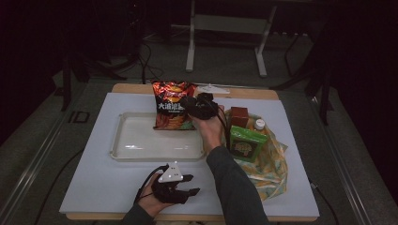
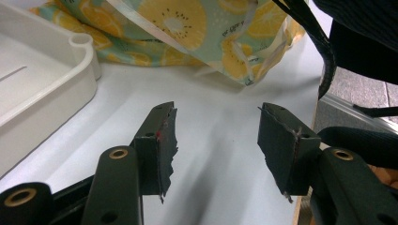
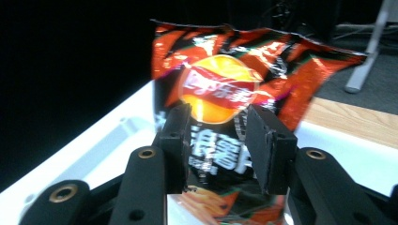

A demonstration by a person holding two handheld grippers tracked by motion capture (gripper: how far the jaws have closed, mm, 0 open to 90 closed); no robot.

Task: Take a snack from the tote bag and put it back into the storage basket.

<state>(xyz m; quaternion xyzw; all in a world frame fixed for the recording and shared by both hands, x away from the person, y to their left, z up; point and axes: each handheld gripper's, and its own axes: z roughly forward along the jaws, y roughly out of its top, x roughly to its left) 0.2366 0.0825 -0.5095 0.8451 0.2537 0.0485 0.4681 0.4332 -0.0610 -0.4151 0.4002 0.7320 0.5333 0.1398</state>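
A red-and-orange chip bag (image 1: 171, 105) (image 3: 225, 61) lies with its lower part in the far right corner of a white tray (image 1: 141, 152) and its top over the far rim. My right gripper (image 1: 187, 107) (image 3: 218, 112) is at the bag's right side, open. Its black jaws stand apart right in front of the bag's printed face, which shows in the gap between them. My left gripper (image 1: 192, 184) (image 2: 216, 136) rests near the table's front edge, open, with only bare white tabletop between its jaws.
At the right lies a fruit-patterned cloth bag (image 1: 270, 164) (image 2: 187, 28), holding a green packet (image 1: 246, 143), a brown box (image 1: 239, 116) and a white-capped bottle (image 1: 259, 124). The tray's corner (image 2: 70, 89) is just left of my left gripper. A white mat (image 1: 94, 178) covers the table.
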